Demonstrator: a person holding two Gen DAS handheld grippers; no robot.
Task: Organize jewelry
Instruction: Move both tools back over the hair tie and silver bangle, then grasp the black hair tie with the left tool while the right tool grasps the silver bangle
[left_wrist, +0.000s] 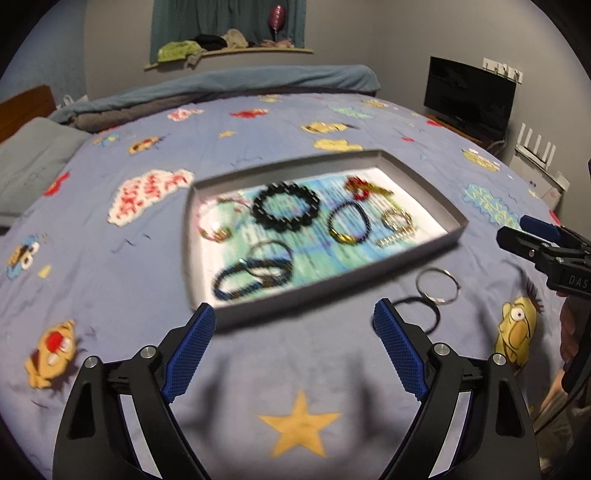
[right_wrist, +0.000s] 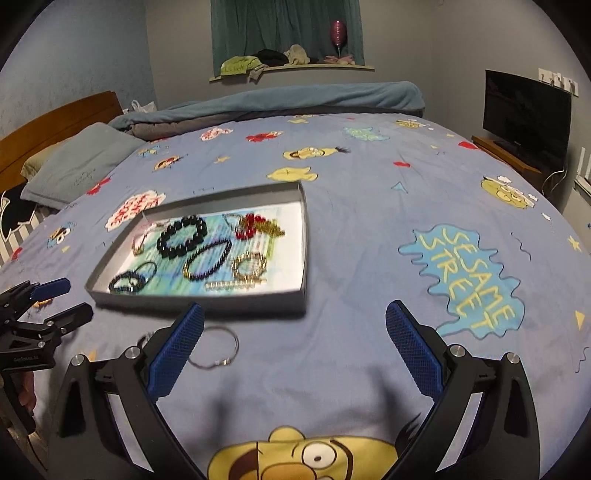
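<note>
Both tongs (left_wrist: 293, 325) (right_wrist: 295, 328) agape, empty; black loop (left_wrist: 424, 314) shows fully only in left view, beside silver ring (left_wrist: 437, 286).

"SESAME STREET" on a blue splash on the bedsheet (right_wrist: 369, 206), "DAS" on the right gripper (left_wrist: 517, 236) body

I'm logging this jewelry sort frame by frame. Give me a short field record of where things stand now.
surface: bed with blue cartoon bedsheet
tray: grey shallow tray, holding several bracelets
in tray: black beaded bracelet; red bead piece
outside tray: silver bangle and thin black band, lying on the sheet beside the tray's near edge
left gripper: fingers open, empty, above the sheet
right gripper: fingers open, empty
remaining: the two loose pieces are not yet in the tray
</note>
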